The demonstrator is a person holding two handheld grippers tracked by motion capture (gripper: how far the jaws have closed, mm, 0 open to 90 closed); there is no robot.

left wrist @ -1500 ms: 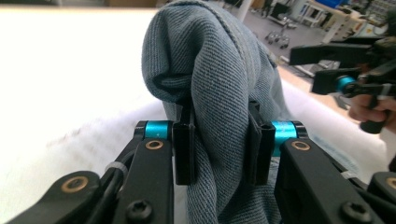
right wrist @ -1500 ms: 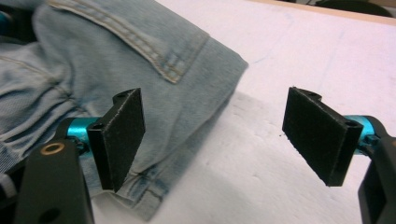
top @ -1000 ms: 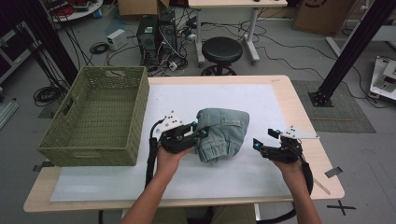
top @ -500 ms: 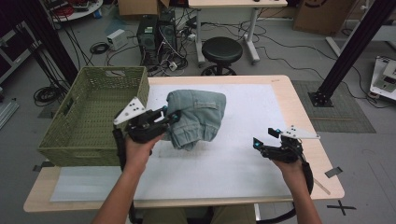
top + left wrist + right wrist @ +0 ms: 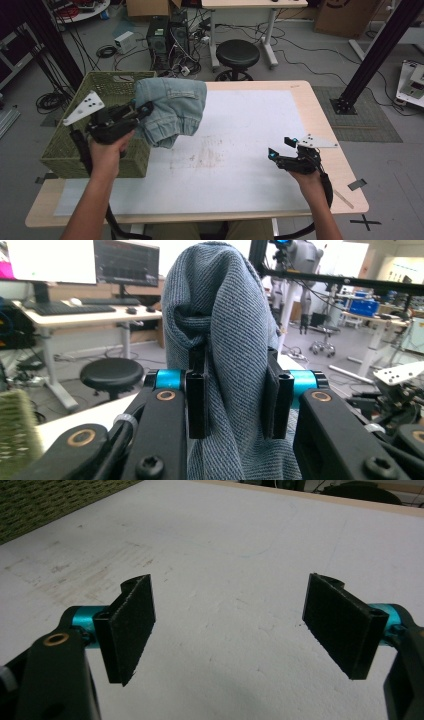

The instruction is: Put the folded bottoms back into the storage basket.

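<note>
Over the basket (image 5: 65, 155), left gripper (image 5: 142, 111) holds jeans (image 5: 172, 115) aloft.

The left gripper (image 5: 142, 111), clamped on the folded denim garment (image 5: 172, 116), has carried it off the white mat (image 5: 240, 150) and up toward the green basket (image 5: 70, 150). A second ago the garment lay on the mat, well to the right of the basket. Now it hangs in the air over the basket's right rim, its lower fold just past the basket's near right corner.
</note>
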